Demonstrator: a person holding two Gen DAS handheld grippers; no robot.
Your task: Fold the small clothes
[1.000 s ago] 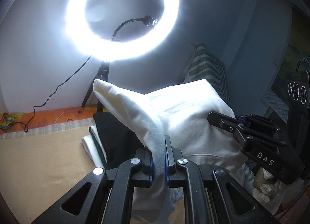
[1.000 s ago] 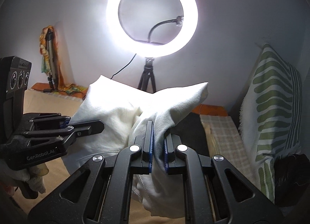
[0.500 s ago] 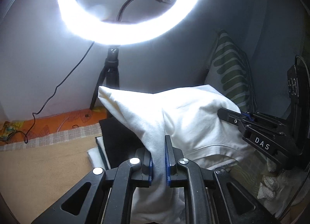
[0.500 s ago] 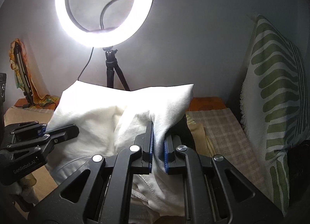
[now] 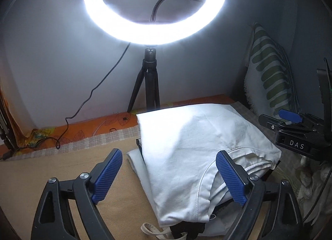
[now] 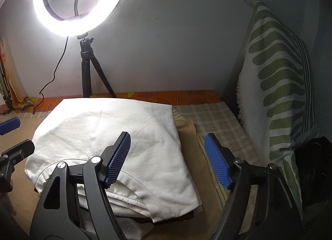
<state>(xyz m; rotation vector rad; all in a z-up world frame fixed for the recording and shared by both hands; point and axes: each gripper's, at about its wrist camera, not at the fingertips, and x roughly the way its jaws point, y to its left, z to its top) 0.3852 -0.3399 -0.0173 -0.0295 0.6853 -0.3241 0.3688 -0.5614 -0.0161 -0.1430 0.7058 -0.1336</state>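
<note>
White cotton garment [image 5: 193, 146], folded over, lying flat on top of a dark folded garment [image 5: 139, 143] and another pale one [image 5: 134, 163] on the tan cloth-covered surface [image 5: 41, 167], curved stitched hem toward the cameras. Left gripper [image 5: 166, 177] spread wide, jaws just opened, blue ribbed pads [image 5: 106, 174] clear of the white fabric, nothing held; the garment's near left corner lying between them, untouched. Right gripper [image 6: 168, 161] likewise spread wide, jaws just opened, holding nothing, left pad over the white cloth, right pad out over the tan cover. Behind, a glowing ring light on a black tripod [image 5: 149, 82] against the pale wall. At the right, a white cushion with green stripes [image 6: 278, 94] propped upright.
</note>
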